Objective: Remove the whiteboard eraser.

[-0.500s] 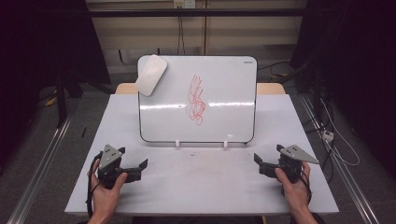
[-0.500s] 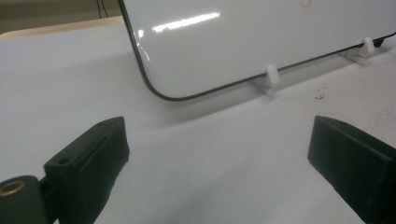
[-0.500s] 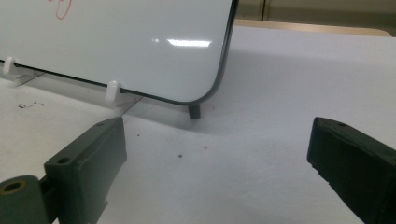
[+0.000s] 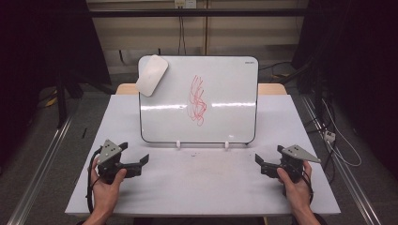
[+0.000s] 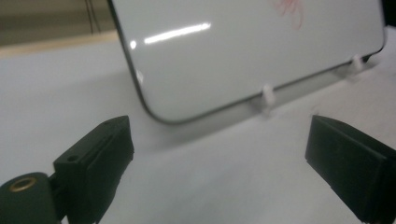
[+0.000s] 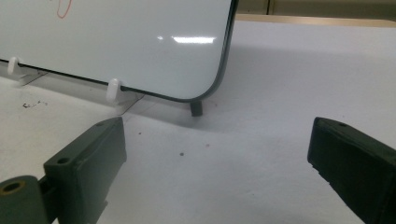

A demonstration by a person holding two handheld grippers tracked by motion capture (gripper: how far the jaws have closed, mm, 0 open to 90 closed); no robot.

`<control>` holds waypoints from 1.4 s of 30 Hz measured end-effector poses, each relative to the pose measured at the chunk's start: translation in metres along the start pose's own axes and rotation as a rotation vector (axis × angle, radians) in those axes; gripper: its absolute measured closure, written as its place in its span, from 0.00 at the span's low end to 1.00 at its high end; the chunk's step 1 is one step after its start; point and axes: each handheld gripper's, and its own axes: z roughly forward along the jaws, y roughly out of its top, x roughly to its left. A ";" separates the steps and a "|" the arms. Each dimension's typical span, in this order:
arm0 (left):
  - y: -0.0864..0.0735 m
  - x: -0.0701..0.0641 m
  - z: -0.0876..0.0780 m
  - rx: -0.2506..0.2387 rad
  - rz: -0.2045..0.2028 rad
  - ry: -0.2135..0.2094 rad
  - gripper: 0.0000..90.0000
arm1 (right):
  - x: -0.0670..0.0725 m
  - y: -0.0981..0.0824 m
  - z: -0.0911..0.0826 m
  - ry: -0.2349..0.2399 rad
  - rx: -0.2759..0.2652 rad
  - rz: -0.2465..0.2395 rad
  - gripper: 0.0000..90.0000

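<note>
left gripper (image 4: 133, 158): near table's (image 4: 197, 187) front-left corner, jaws wide apart, nothing between
right gripper (image 4: 268, 161): near front-right corner, jaws wide apart, empty
whiteboard (image 4: 225, 101): propped upright mid-table, red scribble (image 4: 197, 100)
eraser (image 4: 151, 75): on whiteboard's top-left corner

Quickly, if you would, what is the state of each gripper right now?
Left gripper: jaws open, holding nothing.
Right gripper: jaws open, holding nothing.
</note>
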 end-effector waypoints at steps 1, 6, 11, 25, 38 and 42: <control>0.004 0.000 -0.001 -0.010 0.007 0.012 0.09 | 0.001 0.000 0.000 0.004 0.002 0.001 0.05; 0.017 0.008 0.007 0.000 -0.013 0.010 0.08 | 0.000 -0.001 0.000 -0.003 0.010 0.003 0.05; 0.031 0.013 0.012 0.005 0.012 0.014 0.08 | -0.003 -0.004 -0.006 -0.023 -0.001 0.016 0.05; 0.079 0.021 0.030 -0.024 0.039 0.021 0.05 | -0.002 -0.004 -0.005 -0.007 -0.002 0.022 0.05; 0.118 0.022 0.046 -0.030 0.121 0.060 0.05 | 0.000 -0.003 -0.001 0.008 0.003 0.011 0.05; 0.129 0.023 0.054 -0.044 0.126 0.079 0.05 | 0.000 -0.003 0.000 0.009 0.002 0.011 0.05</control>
